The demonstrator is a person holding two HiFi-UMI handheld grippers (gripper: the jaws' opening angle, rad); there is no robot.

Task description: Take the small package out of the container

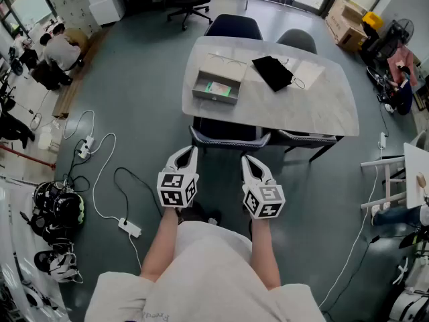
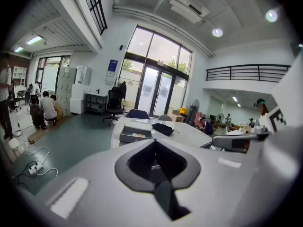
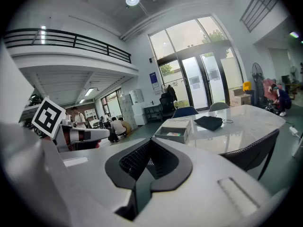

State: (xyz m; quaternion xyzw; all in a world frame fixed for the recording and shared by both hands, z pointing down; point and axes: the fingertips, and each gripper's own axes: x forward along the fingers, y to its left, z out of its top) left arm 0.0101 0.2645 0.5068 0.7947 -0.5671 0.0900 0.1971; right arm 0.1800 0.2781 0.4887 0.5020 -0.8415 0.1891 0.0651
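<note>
Head view. Holding left tool and right tool low in centre of frame, side by side, both pinched closed on nothing, over the floor. Well apart from container, an open grey box at upper centre on pale surface. Inside it small package, greenish, lying flat, not yet out. Just right of container, black pouch, not touching it. Along near edge of surface, two chairs tucked in, between tools and container.

Left gripper view. Looking along jaws shut into one dark seam, nothing between. Container small at centre of frame, above the jaws; package only a thin coloured strip inside. Right tool's body at right edge.

Right gripper view. Same here: jaws shut tight, empty. Container just right of centre, pouch further right.

Judging step as approach, grasp not started. To do it well:
- Close in on near edge of surface, keeping clear of chair backs.
- Open one tool before entering container.
- Come down from above, inside the walls, not slanting over the rim.
- Pinch package by an edge, since it lies flat on the bottom.
- Probably brace a wall with the other tool, to avoid dragging container along.
- Lift straight up until clear of rim.
</note>
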